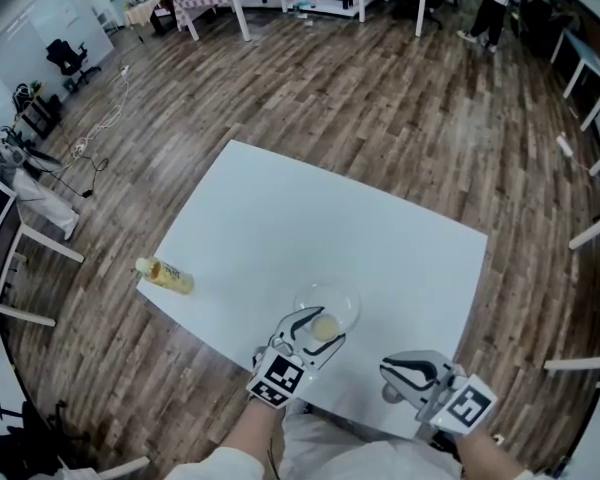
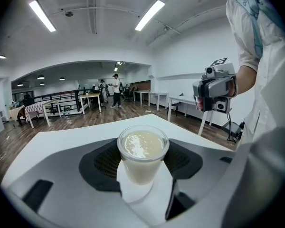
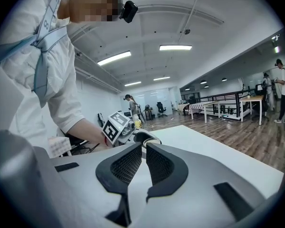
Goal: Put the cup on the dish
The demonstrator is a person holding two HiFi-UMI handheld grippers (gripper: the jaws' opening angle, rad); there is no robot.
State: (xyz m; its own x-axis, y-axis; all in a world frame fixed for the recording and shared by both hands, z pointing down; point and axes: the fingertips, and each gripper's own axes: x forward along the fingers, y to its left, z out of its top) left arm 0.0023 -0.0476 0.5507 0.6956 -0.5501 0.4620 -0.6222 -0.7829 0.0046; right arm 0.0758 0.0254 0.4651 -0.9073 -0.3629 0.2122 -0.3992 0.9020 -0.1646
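A clear plastic cup (image 1: 325, 327) full of a creamy liquid sits between the jaws of my left gripper (image 1: 318, 336), which is shut on it. In the left gripper view the cup (image 2: 142, 152) stands upright in the grip (image 2: 142, 172). It hangs over the near rim of a clear glass dish (image 1: 342, 298) on the white table (image 1: 310, 228); I cannot tell whether it touches the dish. My right gripper (image 1: 394, 372) is to the right near the table's front edge, shut and empty. The right gripper view shows its pads (image 3: 157, 163) almost together, pointing at the left gripper (image 3: 118, 127).
A yellow bottle (image 1: 165, 275) lies at the table's left edge. Wooden floor surrounds the table, with other tables, chairs and people far off. The person's white sleeve (image 2: 256, 37) fills the right of the left gripper view.
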